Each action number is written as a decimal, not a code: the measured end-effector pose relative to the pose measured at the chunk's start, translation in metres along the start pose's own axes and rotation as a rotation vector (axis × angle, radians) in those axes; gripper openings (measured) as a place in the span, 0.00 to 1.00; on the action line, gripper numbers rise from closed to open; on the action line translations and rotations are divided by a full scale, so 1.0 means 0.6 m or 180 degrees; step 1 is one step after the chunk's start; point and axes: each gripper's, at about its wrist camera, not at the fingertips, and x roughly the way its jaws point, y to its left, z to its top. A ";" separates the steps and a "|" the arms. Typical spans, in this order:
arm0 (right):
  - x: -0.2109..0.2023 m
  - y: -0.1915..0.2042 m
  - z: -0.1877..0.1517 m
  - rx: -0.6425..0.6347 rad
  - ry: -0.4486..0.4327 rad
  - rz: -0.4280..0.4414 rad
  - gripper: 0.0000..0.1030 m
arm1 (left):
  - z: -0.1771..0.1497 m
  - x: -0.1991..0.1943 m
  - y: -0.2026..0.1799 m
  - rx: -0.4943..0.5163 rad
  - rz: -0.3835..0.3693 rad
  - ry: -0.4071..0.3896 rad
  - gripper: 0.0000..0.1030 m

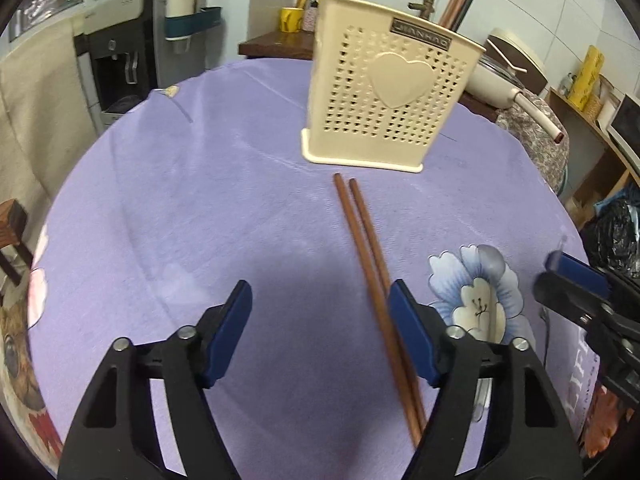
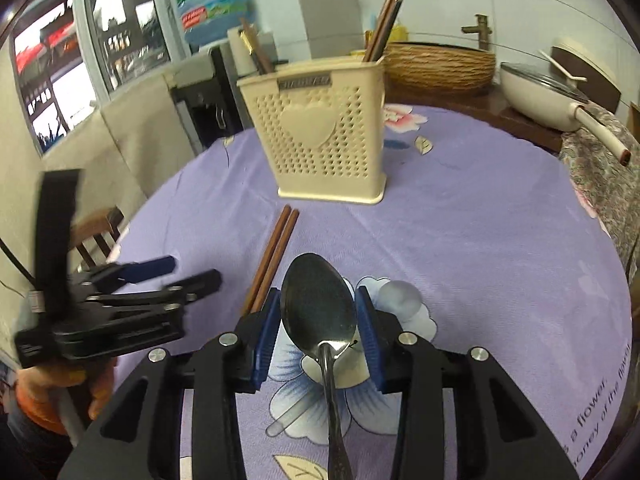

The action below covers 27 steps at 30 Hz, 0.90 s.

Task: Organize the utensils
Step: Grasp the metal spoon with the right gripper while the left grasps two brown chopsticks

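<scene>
Purple flowered tablecloth (image 1: pixel 200 200); beyond, cream pan (image 2: pixel 548 92), woven basket (image 2: pixel 440 64), yellow mug (image 1: pixel 291 19), water dispenser (image 1: pixel 120 60)

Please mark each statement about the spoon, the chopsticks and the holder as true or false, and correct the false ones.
1. The right gripper holds a metal spoon. True.
2. The pair of chopsticks stands in the left gripper. False: it lies flat on the purple tablecloth, and that gripper is open.
3. The cream holder stands upright. True.
4. The cream holder is empty. False: chopsticks stick out of it.
</scene>
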 end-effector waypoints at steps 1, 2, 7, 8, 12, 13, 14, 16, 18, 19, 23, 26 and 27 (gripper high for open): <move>-0.008 -0.003 -0.001 0.0041 -0.0025 0.0004 0.36 | 0.007 0.010 -0.004 0.0014 -0.0019 0.0045 0.58; -0.015 -0.005 -0.001 0.0073 -0.0044 0.0009 0.36 | 0.013 0.019 -0.006 0.0022 -0.0031 0.0089 0.56; -0.040 -0.006 -0.010 0.0097 -0.0154 -0.0030 0.36 | 0.041 0.061 -0.009 -0.0014 -0.0032 0.0212 0.41; -0.043 -0.006 -0.011 0.0087 -0.0159 -0.0041 0.36 | 0.045 0.065 -0.009 -0.0027 -0.0045 0.0216 0.40; -0.046 -0.008 -0.013 0.0106 -0.0180 -0.0019 0.36 | 0.058 0.080 -0.012 -0.0052 -0.0096 0.0257 0.32; -0.047 -0.008 -0.014 0.0108 -0.0183 -0.0016 0.36 | 0.060 0.083 -0.014 -0.0041 -0.0089 0.0258 0.30; -0.047 -0.008 -0.014 0.0108 -0.0182 -0.0007 0.36 | 0.062 0.087 -0.018 -0.0021 -0.0073 0.0259 0.28; -0.046 -0.008 -0.014 0.0114 -0.0173 0.0007 0.36 | 0.064 0.095 -0.022 -0.0003 -0.0061 0.0278 0.25; -0.046 -0.007 -0.015 0.0104 -0.0165 0.0014 0.36 | 0.066 0.098 -0.023 -0.0019 -0.0068 0.0269 0.24; -0.046 -0.007 -0.016 0.0105 -0.0160 0.0018 0.36 | 0.068 0.099 -0.023 -0.0026 -0.0068 0.0267 0.24; -0.042 -0.011 -0.020 0.0137 -0.0125 0.0043 0.36 | 0.072 0.103 -0.023 -0.0061 -0.0161 0.0287 0.24; -0.041 -0.011 -0.021 0.0147 -0.0116 0.0062 0.36 | 0.074 0.106 -0.026 -0.0009 -0.0065 0.0258 0.21; -0.042 -0.010 -0.021 0.0141 -0.0121 0.0061 0.36 | 0.074 0.106 -0.026 -0.0019 -0.0068 0.0257 0.21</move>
